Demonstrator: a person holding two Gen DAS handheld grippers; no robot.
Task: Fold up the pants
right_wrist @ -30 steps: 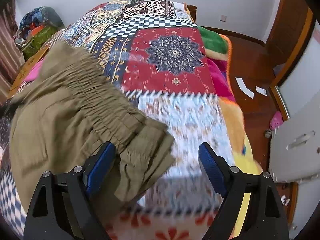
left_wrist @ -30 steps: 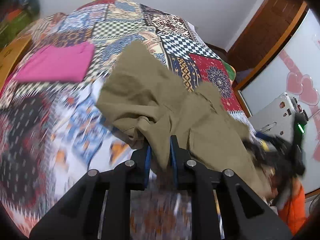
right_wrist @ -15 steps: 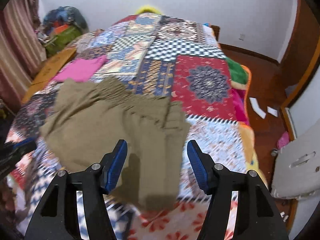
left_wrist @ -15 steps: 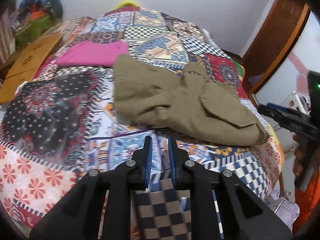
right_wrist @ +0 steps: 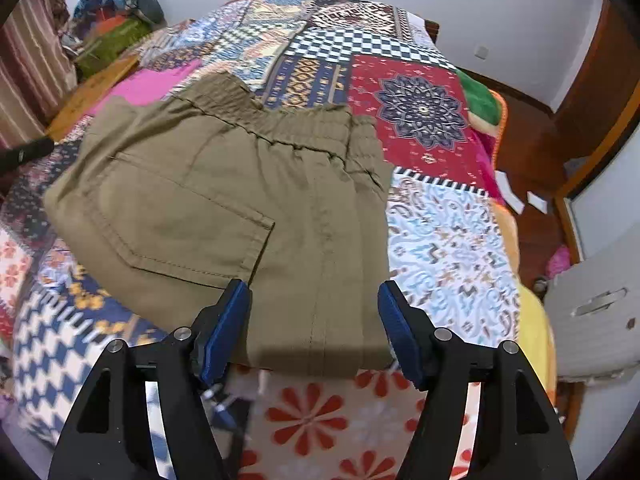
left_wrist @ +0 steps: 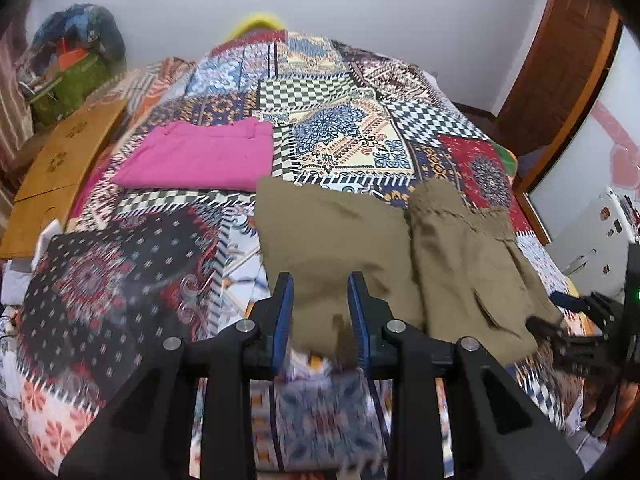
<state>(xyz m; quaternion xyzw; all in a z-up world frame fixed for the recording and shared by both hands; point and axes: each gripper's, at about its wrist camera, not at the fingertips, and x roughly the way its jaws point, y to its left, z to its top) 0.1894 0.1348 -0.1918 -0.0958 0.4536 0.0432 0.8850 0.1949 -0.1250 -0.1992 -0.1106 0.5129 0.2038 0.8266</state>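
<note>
Olive pants: folded bundle flat on bed, near front edge; elastic waistband toward far side, flap pocket on top.
Bed cover: patchwork quilt, checker, floral and medallion panels in red, blue, white, black; covers whole bed.
Pink garment: folded, flat on quilt, beyond pants toward far left, apart from them.
Left tool: jaws narrowly apart, just been opening; blue pads either side of near edge of pants in view, not pressing cloth, nothing gripped; view blurred near tips.
Right tool: jaws wide, just opened a little further; near hem of pants seen between pads, pads clear of cloth, nothing held.
Wooden board: tan, lying along left side of bed.
Clutter pile: green and blue bundle in far left corner by striped curtain.
Wall: plain white behind bed.
Door: dark brown wood, right side of room.
Floor: reddish-brown, white paper scraps on it, right of bed.
White cabinet: handle visible, low right beside bed.
</note>
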